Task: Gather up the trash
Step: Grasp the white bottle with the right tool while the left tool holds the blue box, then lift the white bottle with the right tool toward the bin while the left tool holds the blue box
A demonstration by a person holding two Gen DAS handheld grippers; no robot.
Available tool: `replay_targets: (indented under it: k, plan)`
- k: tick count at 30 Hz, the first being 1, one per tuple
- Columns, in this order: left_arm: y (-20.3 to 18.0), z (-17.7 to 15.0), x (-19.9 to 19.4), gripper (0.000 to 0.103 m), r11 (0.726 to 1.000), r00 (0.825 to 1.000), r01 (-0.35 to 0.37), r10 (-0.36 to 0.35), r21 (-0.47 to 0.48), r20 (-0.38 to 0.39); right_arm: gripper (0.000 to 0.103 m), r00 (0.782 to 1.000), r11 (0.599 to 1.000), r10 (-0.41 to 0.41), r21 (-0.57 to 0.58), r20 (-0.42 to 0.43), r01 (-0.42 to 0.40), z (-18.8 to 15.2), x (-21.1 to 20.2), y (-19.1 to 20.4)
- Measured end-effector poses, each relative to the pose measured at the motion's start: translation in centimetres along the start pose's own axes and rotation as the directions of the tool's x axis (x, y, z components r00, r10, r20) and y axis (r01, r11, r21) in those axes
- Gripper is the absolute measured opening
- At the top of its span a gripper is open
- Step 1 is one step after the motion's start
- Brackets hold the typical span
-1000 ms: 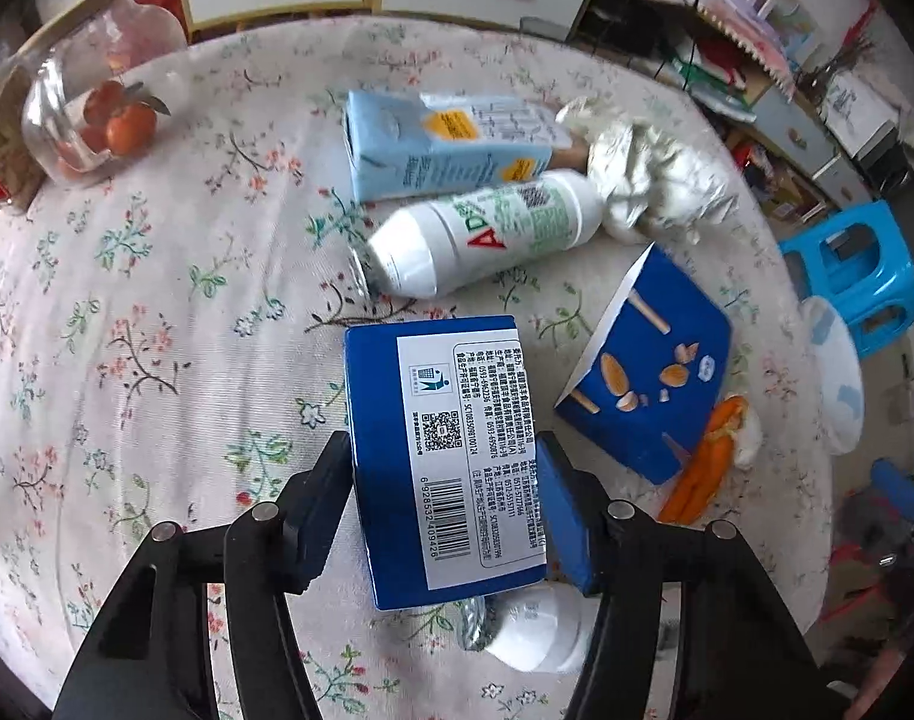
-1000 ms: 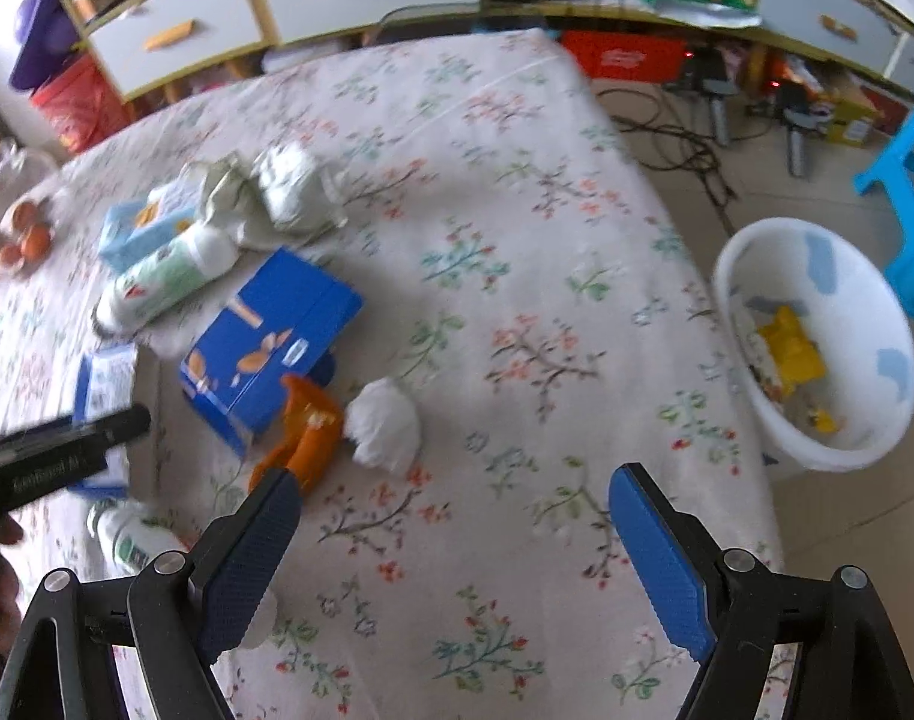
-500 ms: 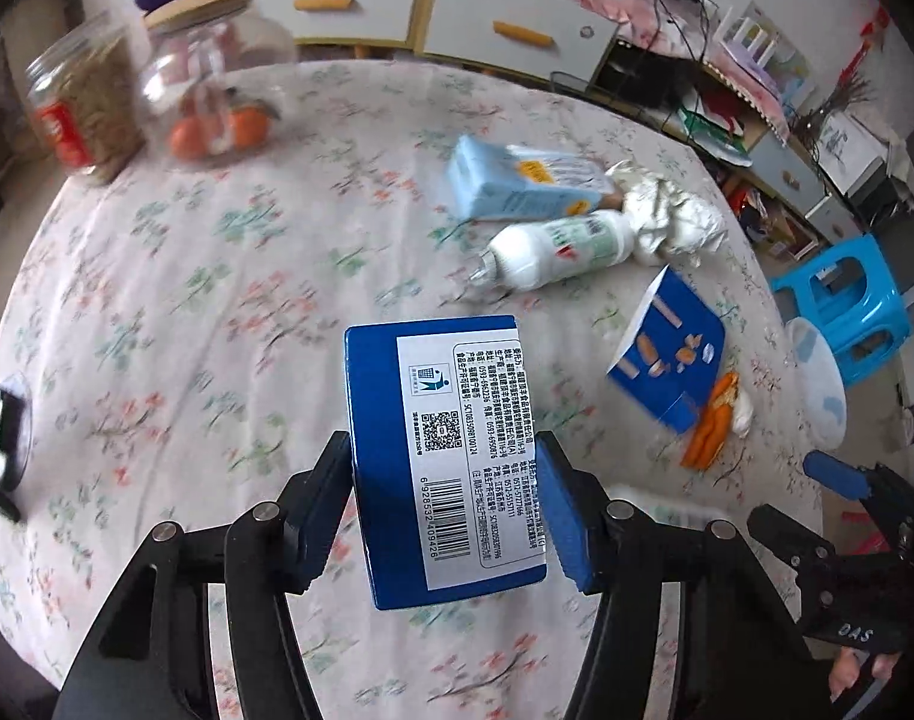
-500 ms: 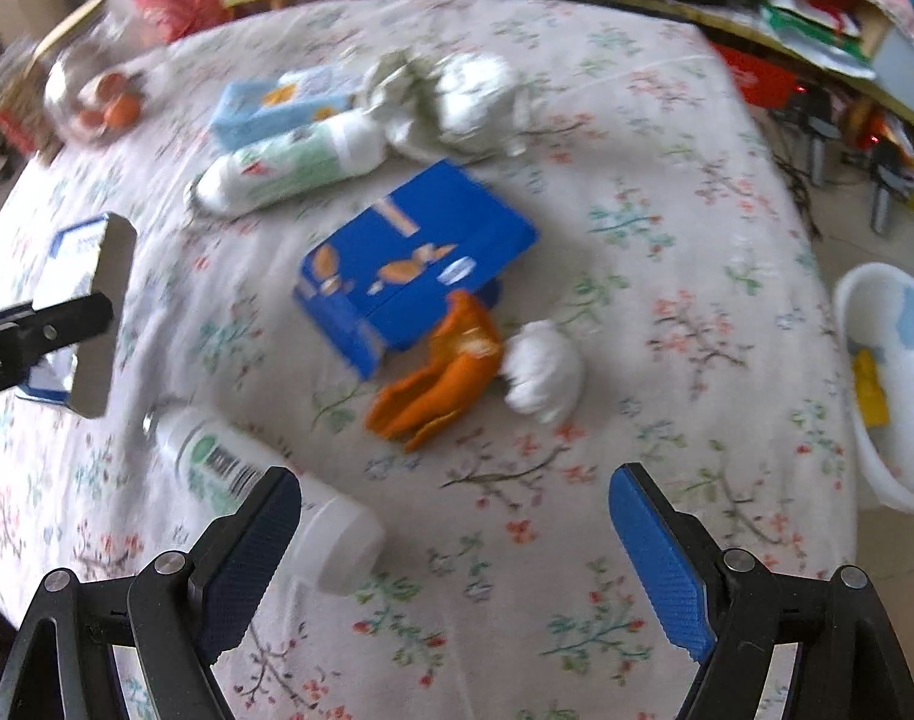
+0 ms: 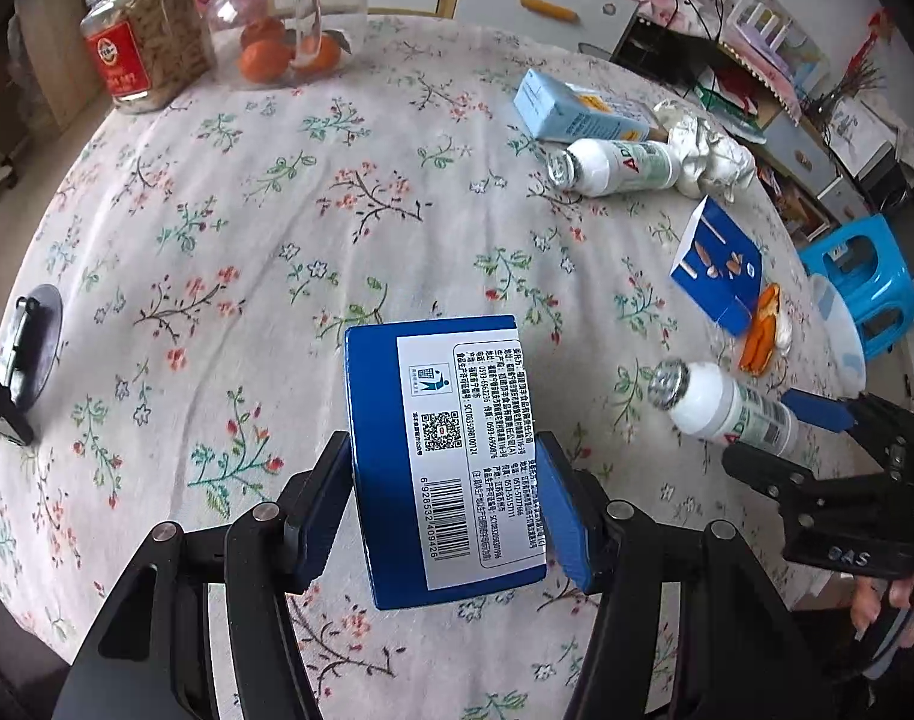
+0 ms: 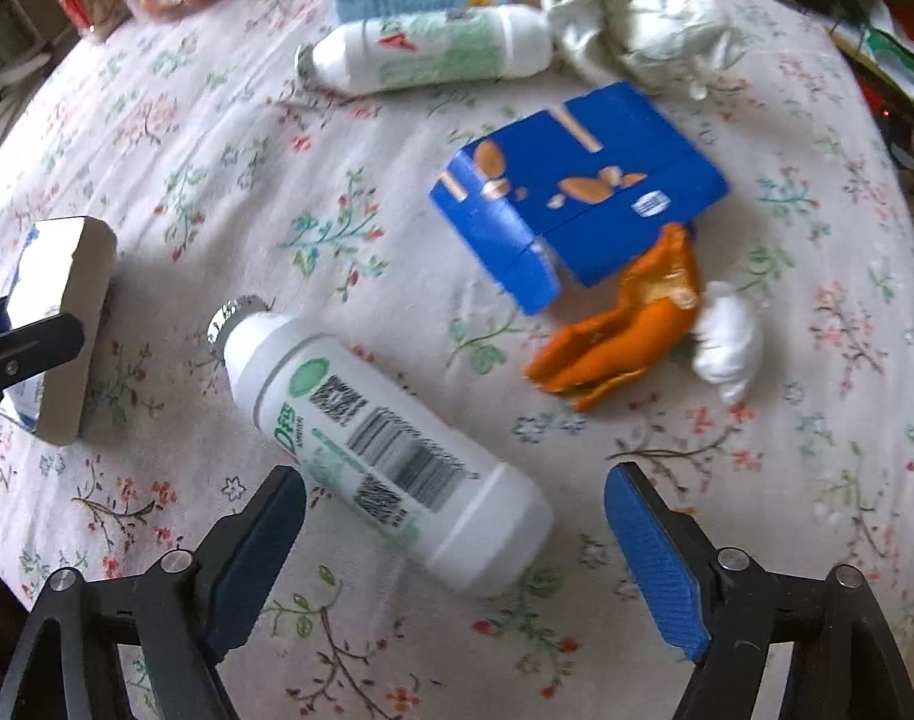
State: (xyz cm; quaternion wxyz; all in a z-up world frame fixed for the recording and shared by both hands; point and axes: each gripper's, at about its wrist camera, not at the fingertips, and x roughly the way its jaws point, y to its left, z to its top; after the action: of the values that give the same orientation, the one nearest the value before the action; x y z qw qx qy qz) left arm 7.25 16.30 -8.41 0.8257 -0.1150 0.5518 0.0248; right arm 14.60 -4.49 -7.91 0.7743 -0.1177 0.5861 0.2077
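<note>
My left gripper: blue pads clamped on the blue carton, glossy card, flat-sided, white barcode label uppermost; it has been carried clear of the cloth and across the table since a second ago.

My right gripper: jaws apart and just now narrowing, the lying white bottle between them, pads not yet touching. It has dropped toward the bottle from a higher view over the table edge. I judge this the next pickup.

Table: round, floral cloth, soft and matte.

At twelve o'clock of the right view: second white bottle, smooth plastic, foil-mouthed; crumpled paper.
At one o'clock: blue snack box, opened card.
At two o'clock: orange peel, curled; white tissue wad.
</note>
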Motion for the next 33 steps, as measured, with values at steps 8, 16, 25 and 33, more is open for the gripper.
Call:
replay_targets:
  k: [8, 16, 25, 33]
  plan:
    - [0.1, 0.2, -0.4, 0.062, 1.000, 1.000, 0.019, -0.019, 0.003, 0.004, 0.058, 1.000, 1.000, -0.017, 0.024, -0.013, 0.018, 0.3, 1.5, 0.4]
    - [-0.4, 0.6, -1.0, 0.062, 1.000, 0.999, 0.031, -0.031, 0.004, 0.021, 0.043, 1.000, 0.999, -0.001, 0.049, 0.030, 0.000, 0.6, 0.7, -0.3]
    - [-2.6, 2.1, -1.7, 0.062, 0.998, 0.997, 0.056, -0.057, 0.021, 0.049, 0.041, 0.994, 0.997, 0.009, 0.078, 0.107, -0.017, 0.7, -2.3, -2.2]
    - [-5.2, 3.3, -2.1, 0.062, 0.996, 0.995, 0.080, -0.082, 0.042, 0.065, 0.040, 0.987, 0.988, 0.021, 0.150, 0.159, -0.045, 1.1, -4.7, -4.6]
